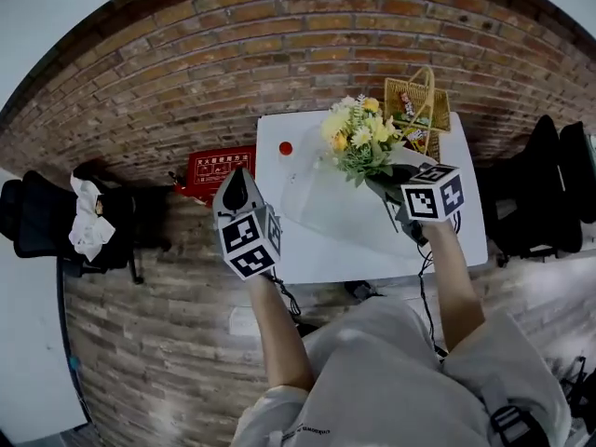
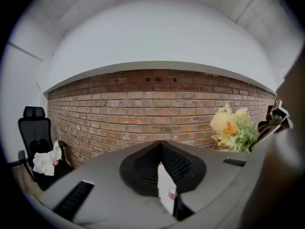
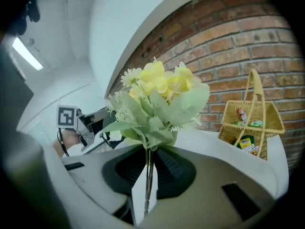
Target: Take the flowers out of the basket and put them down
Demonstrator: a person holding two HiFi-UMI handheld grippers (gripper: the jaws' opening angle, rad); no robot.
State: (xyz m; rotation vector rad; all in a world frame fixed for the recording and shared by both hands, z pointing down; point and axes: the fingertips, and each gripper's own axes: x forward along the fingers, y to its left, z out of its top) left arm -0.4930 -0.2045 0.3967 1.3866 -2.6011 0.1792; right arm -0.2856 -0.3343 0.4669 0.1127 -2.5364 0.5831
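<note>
Right gripper view shows your right gripper (image 3: 147, 178) with its jaws narrowed onto the thin green stems of the bunch of yellow and white artificial flowers with pale green leaves (image 3: 159, 92). The stems run straight down between the two white pads, and the blooms stand upright above the jaws. The bunch is out of the yellow woven wicker basket with a tall hoop handle (image 3: 250, 123), which sits apart from it at the right of that frame and holds a few coloured packets.

Left gripper view shows your left gripper (image 2: 164, 178) with its jaws drawn close together and nothing held between them. It faces the red-brown brick wall (image 2: 143, 109), and the flowers appear at the right edge of its frame.

Head view puts the bunch over the far part of the white rectangular table (image 1: 372, 245), just left of the basket at the table's upper right corner. A small red round object (image 1: 285, 148) lies on the table's upper left part. Your left gripper hangs off the table's left edge. A red flat case with white lettering (image 1: 219, 170) lies left of the table, and a black office chair draped with white cloth (image 1: 56, 222) stands at the far left of the frame.
</note>
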